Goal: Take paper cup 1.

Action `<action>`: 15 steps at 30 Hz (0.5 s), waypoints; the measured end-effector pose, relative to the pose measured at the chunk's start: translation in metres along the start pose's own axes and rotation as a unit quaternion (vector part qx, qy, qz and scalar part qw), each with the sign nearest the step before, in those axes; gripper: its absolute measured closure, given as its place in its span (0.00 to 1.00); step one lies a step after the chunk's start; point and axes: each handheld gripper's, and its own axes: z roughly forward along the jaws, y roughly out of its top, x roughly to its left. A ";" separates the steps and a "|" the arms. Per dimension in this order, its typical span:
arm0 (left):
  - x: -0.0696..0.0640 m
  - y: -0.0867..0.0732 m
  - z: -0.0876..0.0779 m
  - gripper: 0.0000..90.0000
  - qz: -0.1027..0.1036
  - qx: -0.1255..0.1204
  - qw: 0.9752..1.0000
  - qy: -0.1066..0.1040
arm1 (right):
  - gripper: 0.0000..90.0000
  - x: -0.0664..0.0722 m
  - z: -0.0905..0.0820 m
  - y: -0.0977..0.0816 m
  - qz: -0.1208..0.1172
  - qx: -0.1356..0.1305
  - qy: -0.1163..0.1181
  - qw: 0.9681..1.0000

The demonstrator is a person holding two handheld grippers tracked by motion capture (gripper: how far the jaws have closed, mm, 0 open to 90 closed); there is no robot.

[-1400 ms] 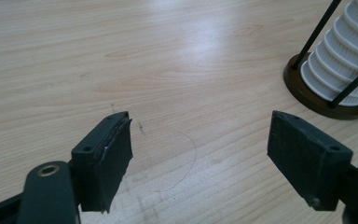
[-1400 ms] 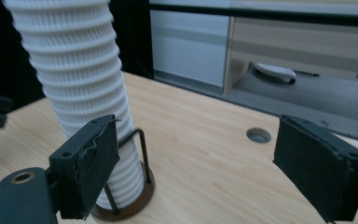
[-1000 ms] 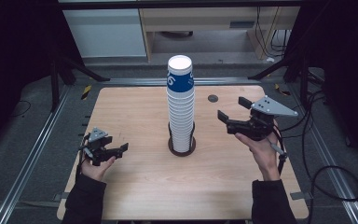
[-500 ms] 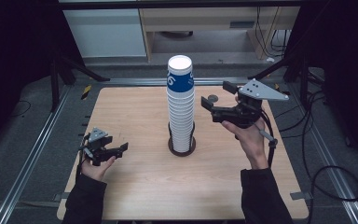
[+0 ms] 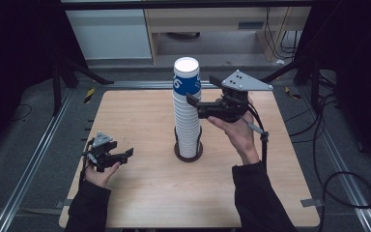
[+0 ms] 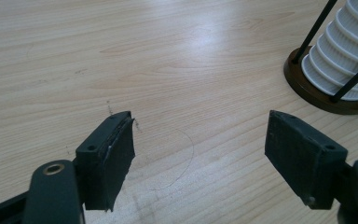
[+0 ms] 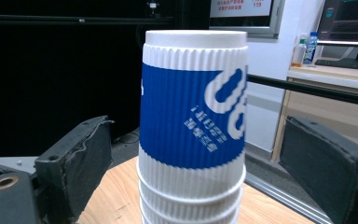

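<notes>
Cup stack (image 5: 187, 111) blocks mid-table (image 5: 140, 121); both sides lie open.

One tall stack of paper cups (image 5: 187, 113) is standing mid-table (image 5: 140, 193) in one dark holder (image 5: 189, 151), perhaps a dozen or more cups, hard to count; two grippers are flanking that stack.

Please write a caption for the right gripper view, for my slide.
Open right tongs level with the top blue-and-white cup of the stack, pads not touching it.
</notes>
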 end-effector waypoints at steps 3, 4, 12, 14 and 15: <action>0.000 0.000 0.000 0.26 0.000 0.000 1.000 0.001 | 0.10 -0.001 0.008 -0.001 0.003 0.005 -0.006 1.000; 0.000 0.000 0.000 0.26 0.000 0.000 1.000 0.002 | 0.10 -0.002 0.010 -0.002 0.003 0.006 -0.008 1.000; 0.000 0.000 0.001 0.26 0.001 0.003 1.000 0.001 | 0.10 -0.002 0.031 -0.005 0.004 0.022 -0.006 1.000; 0.000 0.000 0.001 0.26 0.001 0.003 1.000 0.001 | 0.10 -0.002 0.036 -0.005 0.008 0.026 -0.003 1.000; 0.000 0.000 0.001 0.26 0.000 0.003 1.000 0.000 | 0.10 -0.002 0.038 -0.006 0.009 0.028 -0.004 1.000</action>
